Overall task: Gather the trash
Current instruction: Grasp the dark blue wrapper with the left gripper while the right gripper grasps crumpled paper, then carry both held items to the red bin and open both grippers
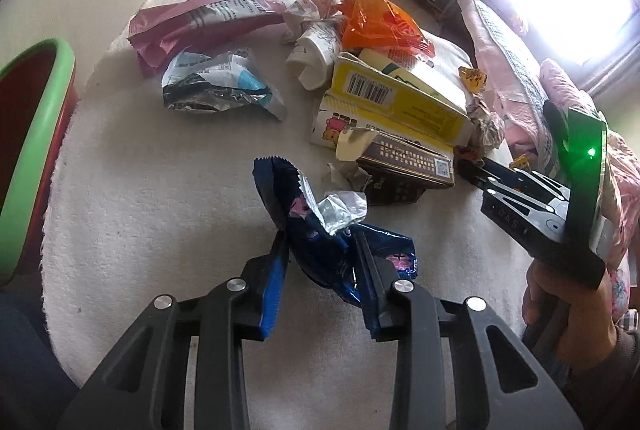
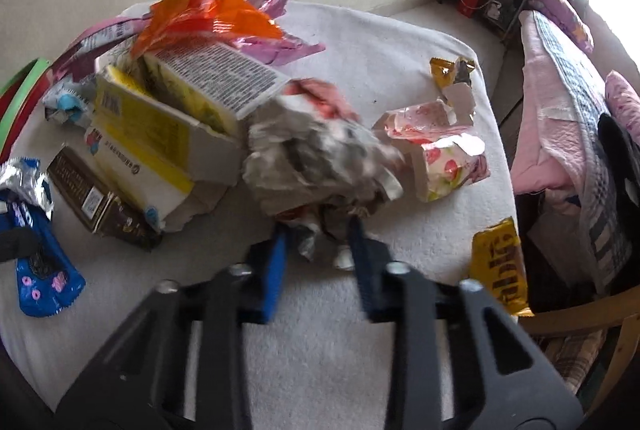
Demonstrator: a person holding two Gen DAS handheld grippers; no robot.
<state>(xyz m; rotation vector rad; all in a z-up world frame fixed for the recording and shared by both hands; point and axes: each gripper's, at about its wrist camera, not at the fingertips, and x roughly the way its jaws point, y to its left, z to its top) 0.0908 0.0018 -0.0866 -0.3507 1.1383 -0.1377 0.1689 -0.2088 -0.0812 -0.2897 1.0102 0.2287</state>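
From my left wrist view, far left: green-rimmed bin [image 1: 44, 133] with a red inside, at the edge of the white cloth-covered table [image 1: 160, 213]; next, a pink wrapper [image 1: 192, 17] lying near the wall, and just in front of it a silver and light-blue foil packet [image 1: 218, 85]; centre front, my left gripper [image 1: 322, 250], its blue pads pressed together on a dark blue snack wrapper [image 1: 320, 230] with torn silver foil showing; behind that, the trash heap: orange bag [image 1: 380, 17] on top, yellow carton [image 1: 400, 101] below it, brown box [image 1: 404, 169] touching the carton's front; far right, my right hand [image 1: 568, 310] carrying the other tool.

From my right wrist view: the same yellow carton at left; centre, my right gripper [image 2: 318, 234], clamped on a crumpled grey-white wad of paper [image 2: 320, 153], blurred; just right of the wad, a torn pink strawberry-print packet [image 2: 448, 153]; far right, a yellow wrapper [image 2: 498, 266] at the table's edge.
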